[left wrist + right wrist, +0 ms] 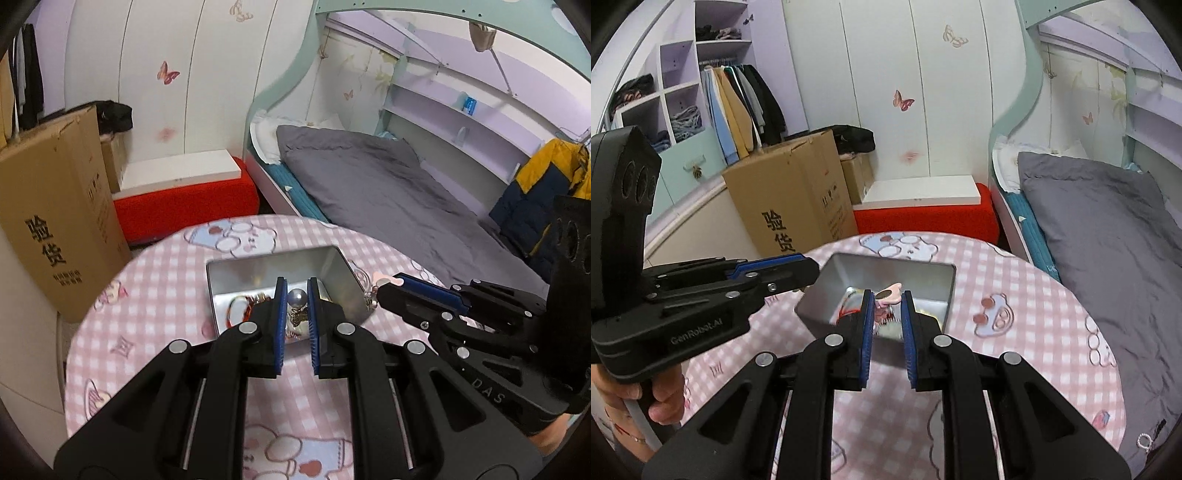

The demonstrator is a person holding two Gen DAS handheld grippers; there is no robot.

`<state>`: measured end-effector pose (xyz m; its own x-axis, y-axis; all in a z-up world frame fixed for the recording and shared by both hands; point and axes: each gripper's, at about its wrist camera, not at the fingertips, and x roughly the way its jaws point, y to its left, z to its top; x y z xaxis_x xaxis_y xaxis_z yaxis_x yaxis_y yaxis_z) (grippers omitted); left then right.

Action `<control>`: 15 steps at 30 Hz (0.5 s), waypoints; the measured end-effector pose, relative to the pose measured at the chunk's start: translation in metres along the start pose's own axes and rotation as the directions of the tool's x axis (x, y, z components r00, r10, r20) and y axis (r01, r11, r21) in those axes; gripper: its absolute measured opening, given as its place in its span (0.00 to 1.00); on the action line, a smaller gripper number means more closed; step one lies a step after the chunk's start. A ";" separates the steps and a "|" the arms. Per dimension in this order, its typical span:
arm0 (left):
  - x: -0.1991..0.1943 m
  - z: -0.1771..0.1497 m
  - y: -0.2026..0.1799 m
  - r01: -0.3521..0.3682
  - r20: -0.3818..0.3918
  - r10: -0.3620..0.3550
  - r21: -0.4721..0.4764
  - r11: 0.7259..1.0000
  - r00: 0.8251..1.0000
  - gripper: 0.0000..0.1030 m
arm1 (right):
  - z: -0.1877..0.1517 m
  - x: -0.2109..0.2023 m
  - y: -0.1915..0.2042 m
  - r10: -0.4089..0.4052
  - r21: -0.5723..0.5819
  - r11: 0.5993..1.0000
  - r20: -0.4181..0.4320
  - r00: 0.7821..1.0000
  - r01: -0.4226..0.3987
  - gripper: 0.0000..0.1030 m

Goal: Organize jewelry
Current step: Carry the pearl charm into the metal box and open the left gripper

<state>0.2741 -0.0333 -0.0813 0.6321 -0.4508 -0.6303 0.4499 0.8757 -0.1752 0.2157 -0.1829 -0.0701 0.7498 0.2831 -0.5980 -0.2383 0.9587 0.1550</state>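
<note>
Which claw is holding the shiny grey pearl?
The left claw grips the grey pearl. The right claw holds a pink piece instead, above the tin.

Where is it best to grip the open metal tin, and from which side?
Take the far wall of the tin from above, one jaw inside, one outside: it is thin and upright, and the jewelry lies at the near end.

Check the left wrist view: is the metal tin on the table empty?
No, the metal tin holds jewelry, including a grey pearl bead and a reddish ring-shaped piece.
</note>
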 end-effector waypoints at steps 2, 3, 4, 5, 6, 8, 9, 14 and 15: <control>0.006 0.004 0.000 -0.023 -0.002 0.023 0.009 1.000 1.000 0.11 | 0.003 0.004 -0.003 0.003 0.008 1.000 0.003 1.000 -0.003 0.12; 0.009 0.005 0.000 -0.025 -0.004 0.025 0.008 1.000 1.000 0.11 | 0.004 0.007 -0.005 0.003 0.010 1.000 0.001 1.000 -0.003 0.12; 0.013 0.007 0.002 -0.024 -0.012 0.024 0.005 1.000 1.000 0.11 | 0.005 0.009 -0.006 0.004 0.014 1.000 -0.002 1.000 -0.004 0.12; 0.017 0.007 0.003 -0.027 -0.017 0.027 0.004 1.000 0.999 0.11 | 0.005 0.011 -0.006 0.006 0.018 1.000 -0.004 1.000 -0.006 0.12; 0.021 0.008 0.004 -0.033 -0.023 0.033 0.004 0.999 0.999 0.11 | 0.005 0.014 -0.008 0.007 0.025 1.000 -0.006 1.000 -0.007 0.12; 0.029 0.007 0.008 -0.035 -0.039 0.035 -0.001 0.999 0.999 0.11 | 0.005 0.019 -0.012 0.005 0.030 1.000 -0.015 1.000 -0.004 0.12; 0.031 0.007 0.010 -0.035 -0.045 0.035 -0.005 0.999 0.998 0.11 | 0.004 0.021 -0.013 0.004 0.034 0.999 -0.020 1.000 -0.003 0.12; 0.046 0.004 0.017 -0.038 -0.078 0.036 -0.022 0.999 0.996 0.11 | 0.003 0.030 -0.017 0.011 0.050 0.999 -0.038 0.999 -0.009 0.13; 0.049 0.003 0.018 -0.040 -0.085 0.038 -0.026 0.999 0.996 0.11 | 0.002 0.032 -0.017 0.014 0.051 0.999 -0.042 0.999 -0.012 0.13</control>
<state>0.3152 -0.0400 -0.1129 0.5928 -0.4011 -0.6984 0.4078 0.8973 -0.1692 0.2453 -0.1895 -0.0900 0.7200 0.2956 -0.6279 -0.2155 0.9553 0.2026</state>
